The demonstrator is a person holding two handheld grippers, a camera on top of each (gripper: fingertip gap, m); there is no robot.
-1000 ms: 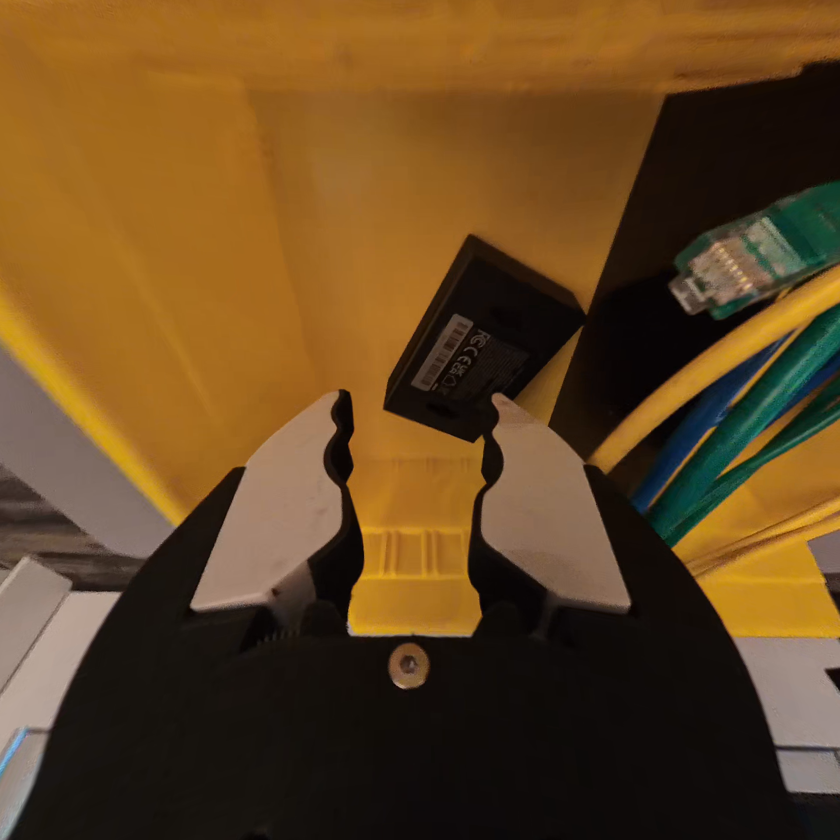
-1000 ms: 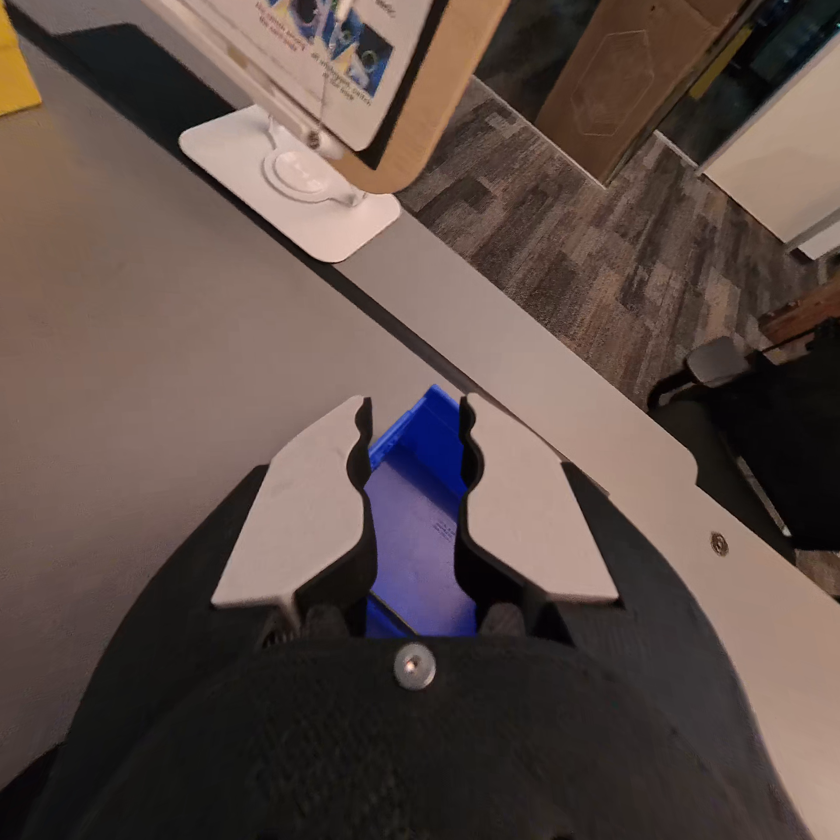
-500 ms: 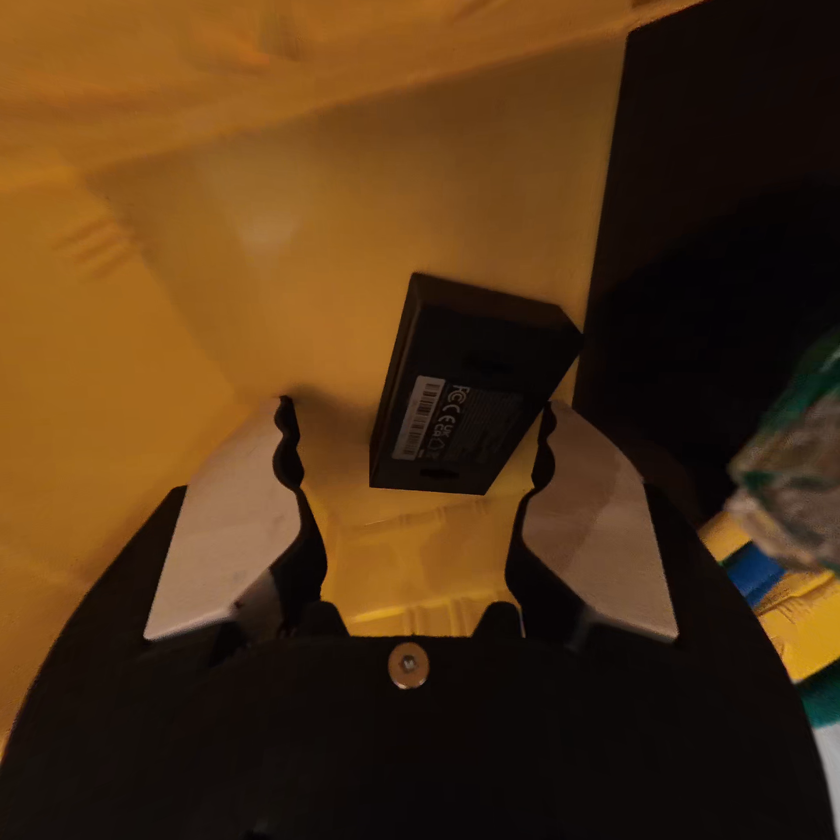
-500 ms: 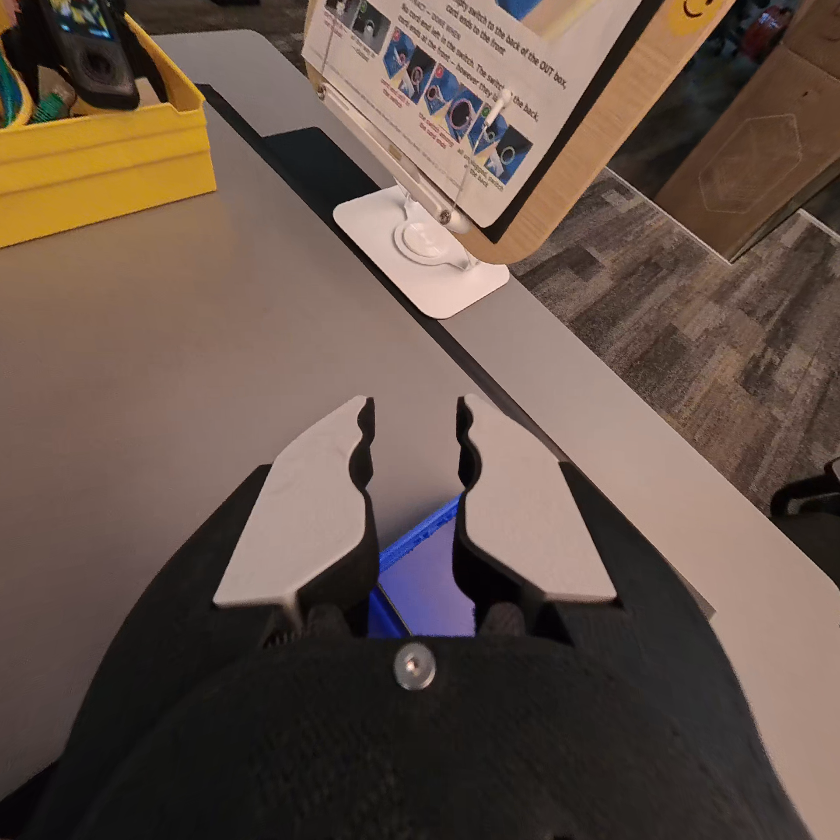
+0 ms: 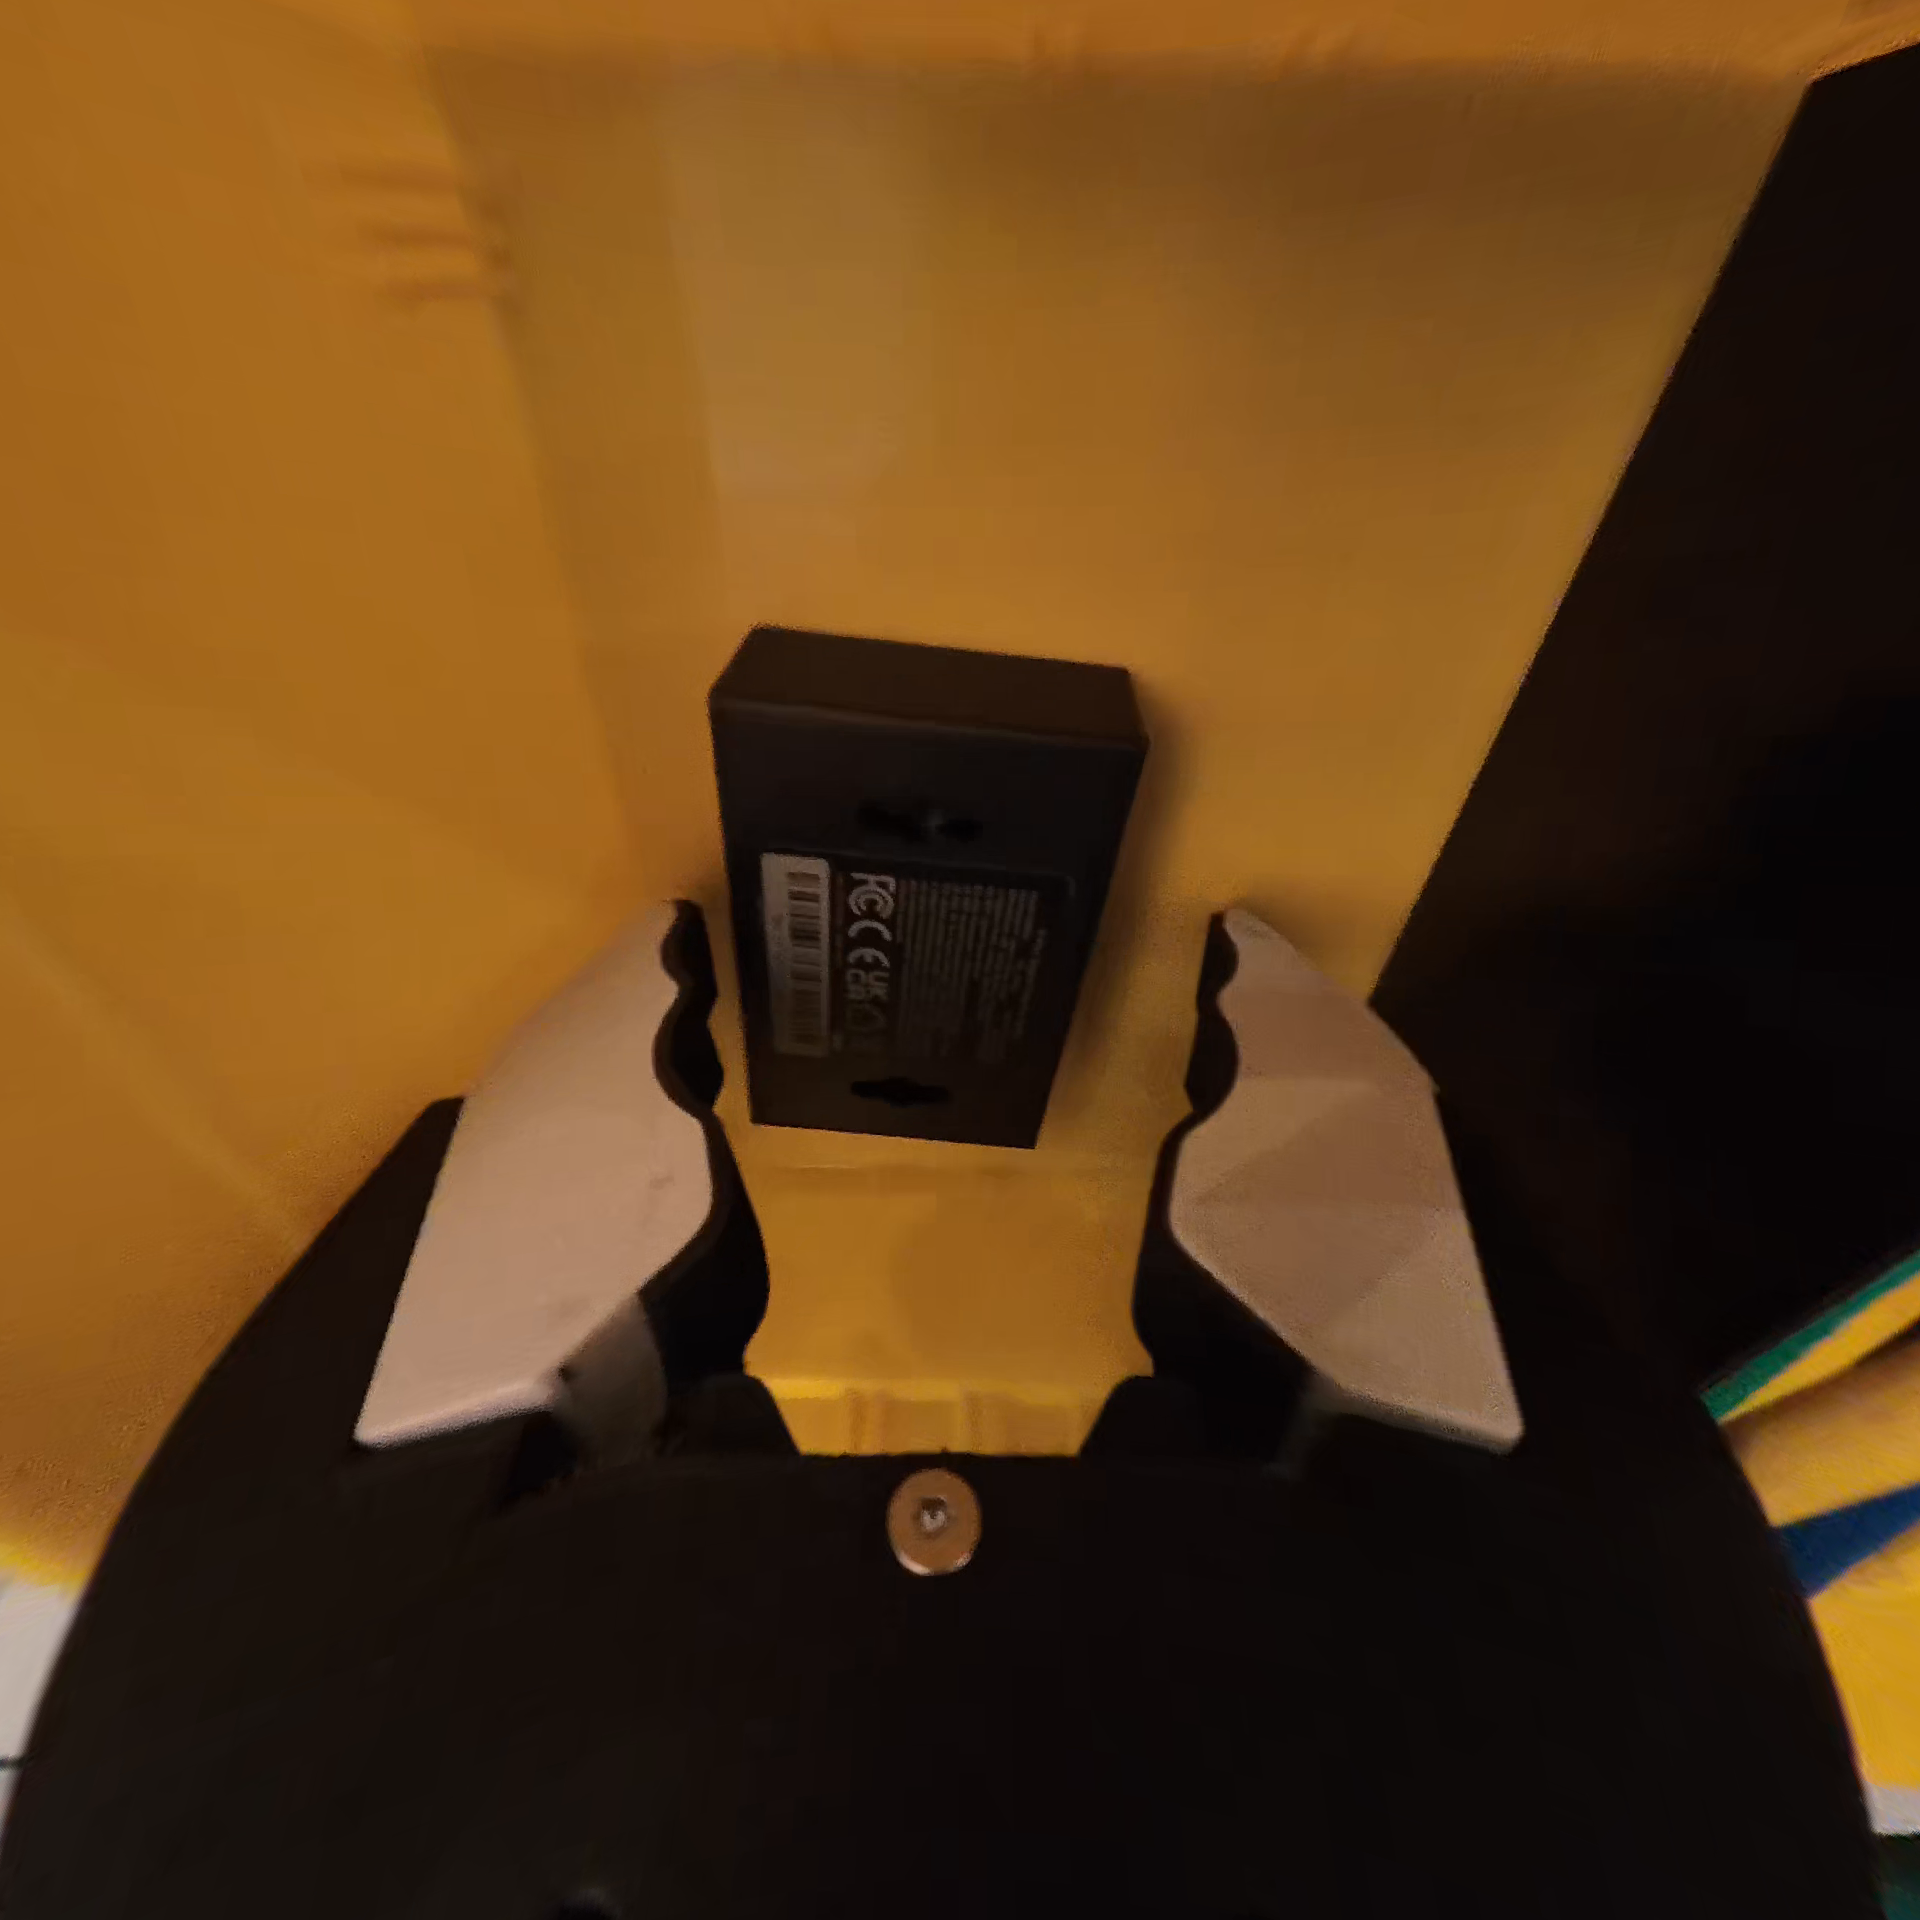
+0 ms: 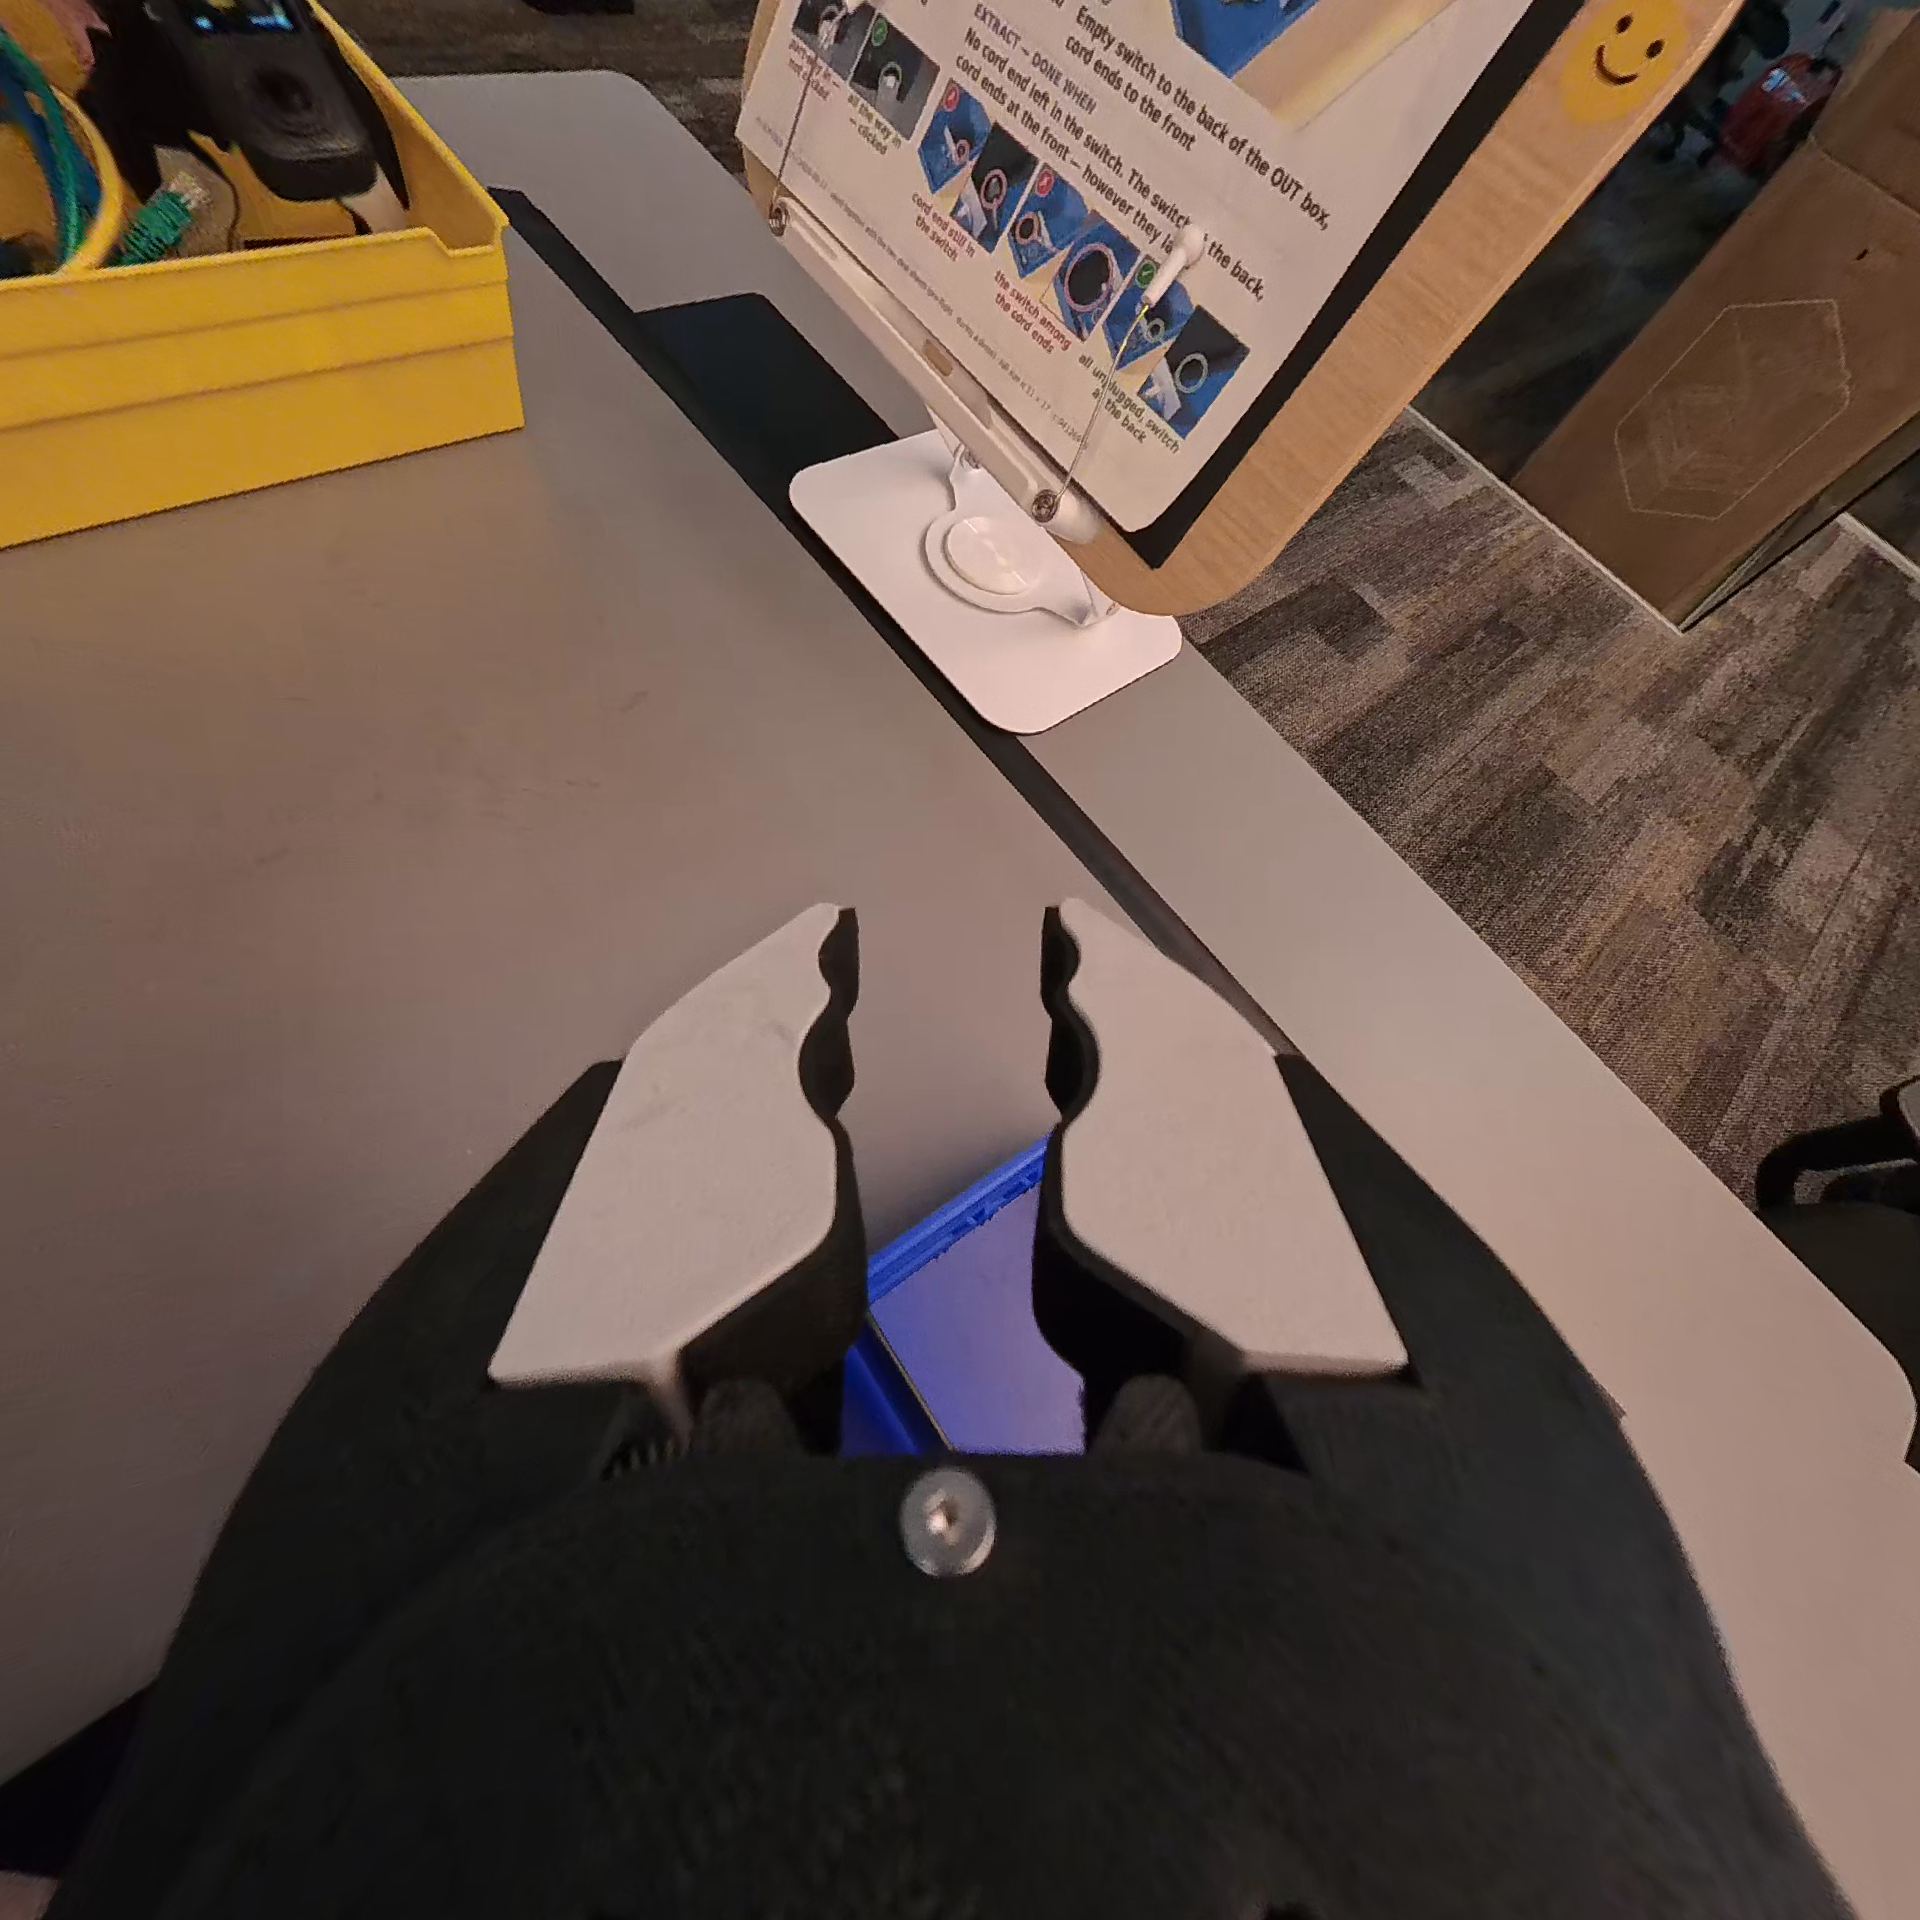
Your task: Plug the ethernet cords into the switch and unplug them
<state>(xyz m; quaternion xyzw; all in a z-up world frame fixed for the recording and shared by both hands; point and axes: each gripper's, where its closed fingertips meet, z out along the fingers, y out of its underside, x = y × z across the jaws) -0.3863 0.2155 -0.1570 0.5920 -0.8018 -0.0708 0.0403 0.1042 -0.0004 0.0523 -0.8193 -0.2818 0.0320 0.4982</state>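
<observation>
The switch (image 5: 920,894), a small black box, lies label side up on the floor of a yellow bin (image 5: 935,416). My left gripper (image 5: 951,920) is open inside the bin, its fingers on either side of the switch's near half, not touching it. Green, yellow and blue ethernet cords (image 5: 1849,1382) show at the right edge. In the right wrist view my right gripper (image 6: 951,920) is open and empty above the grey table (image 6: 364,831). The yellow bin (image 6: 260,353) stands far left there, with the left gripper's body (image 6: 281,94) and cords (image 6: 62,177) inside.
A black divider (image 5: 1683,727) walls the bin's right side. A blue bin (image 6: 966,1320) lies under my right gripper. An instruction board on a white stand (image 6: 1039,582) stands at the table's far edge. Carpet floor and a cardboard box (image 6: 1714,395) lie beyond. My right fingertips sit around 55 cm from my left ones.
My left gripper moved deeper into the bin, squared up with the switch and opened wider around it. My right gripper swung left and up from the blue bin, bringing the yellow bin into view.
</observation>
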